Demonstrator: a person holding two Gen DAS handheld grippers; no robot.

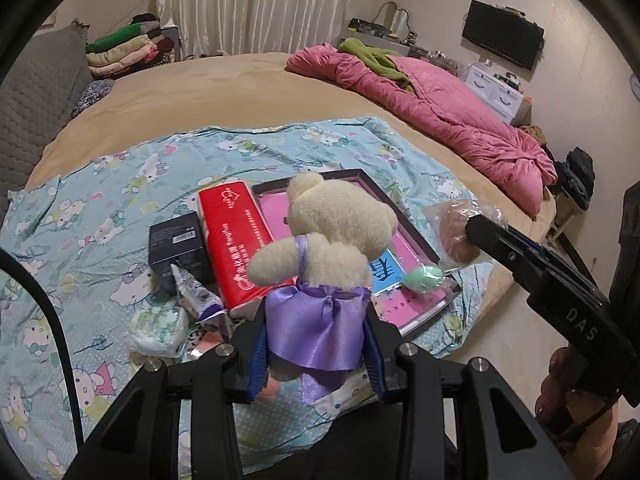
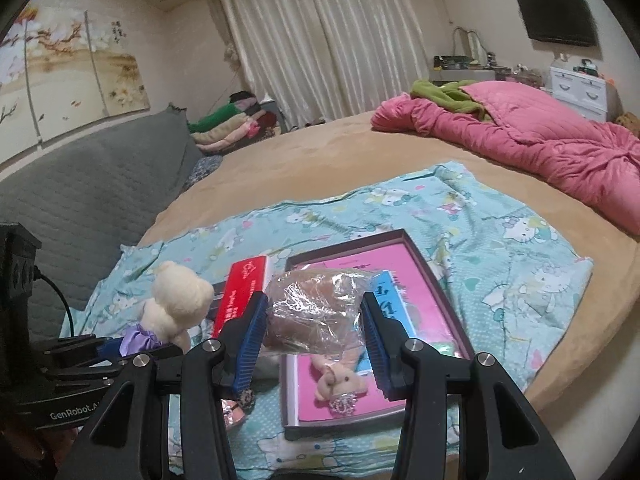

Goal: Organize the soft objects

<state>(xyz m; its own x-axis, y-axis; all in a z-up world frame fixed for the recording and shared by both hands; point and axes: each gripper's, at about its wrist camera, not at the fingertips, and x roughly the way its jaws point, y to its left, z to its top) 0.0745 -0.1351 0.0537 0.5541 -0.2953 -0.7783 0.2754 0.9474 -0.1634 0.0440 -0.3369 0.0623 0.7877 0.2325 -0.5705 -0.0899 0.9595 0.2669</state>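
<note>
**Two soft toys held above a cluttered bed**

A bedroom with pale curtains [image 2: 320, 40] and a wall-mounted television [image 2: 556, 16] surrounds a round bed [image 1: 224, 84] covered in tan, with a pink quilt [image 1: 440, 112] bunched on its far side. A blue cartoon-print sheet [image 1: 100, 200] lies across the near part, carrying a red box [image 1: 236, 240], a small black box [image 1: 178, 248] and a shallow tray with a pink lining [image 2: 420, 276]. The left hand-held gripper [image 1: 316, 332] is clamped on a cream plush bear [image 1: 336, 232] by its purple satin skirt, the bear held upright above the sheet. The right hand-held gripper [image 2: 314, 320] grasps a brown soft toy in a clear plastic bag [image 2: 316, 308], raised over the tray. A small beige plush [image 2: 340, 380] lies inside the tray.
</note>
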